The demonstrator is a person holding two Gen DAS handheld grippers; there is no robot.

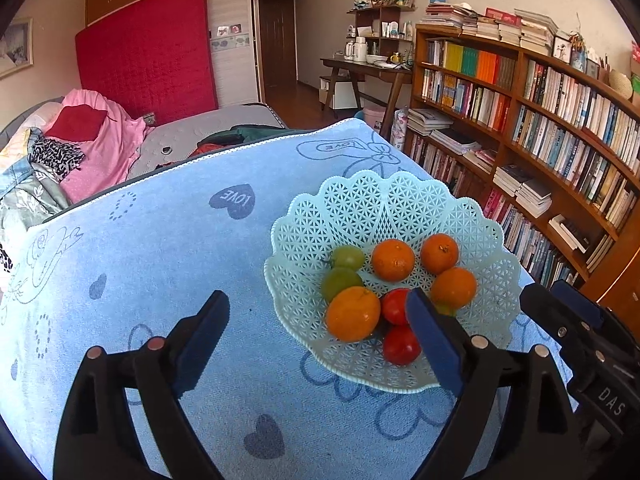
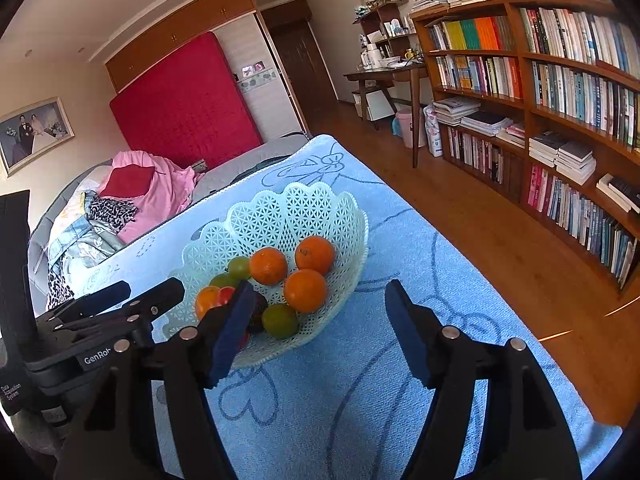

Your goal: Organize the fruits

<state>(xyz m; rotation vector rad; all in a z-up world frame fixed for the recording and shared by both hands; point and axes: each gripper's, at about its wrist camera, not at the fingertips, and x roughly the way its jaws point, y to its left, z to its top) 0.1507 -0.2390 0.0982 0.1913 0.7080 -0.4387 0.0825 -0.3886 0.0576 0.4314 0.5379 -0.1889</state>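
Both grippers are hovering with jaws wide and empty: left gripper (image 1: pixel 320 340), right gripper (image 2: pixel 320 320). The fruits are sitting in the lattice basket (image 1: pixel 360 200), 4 oranges (image 1: pixel 393 260) toward 12 o'clock. They look firm, round, likely to roll; the red tomatoes (image 1: pixel 400 346) probably bruise, so pinching across the middle seems safest.

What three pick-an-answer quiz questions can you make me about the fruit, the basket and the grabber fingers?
1. Where is the fruit?
A on the cloth
B in the basket
C on the bookshelf

2. How many orange fruits are there?
A two
B four
C seven

3. The left gripper fingers are:
A open, gripping nothing
B shut on fruit
C shut on the basket

Answers: B, every fruit lies inside the basket; B, four orange ones show; A, the fingers stand wide apart.
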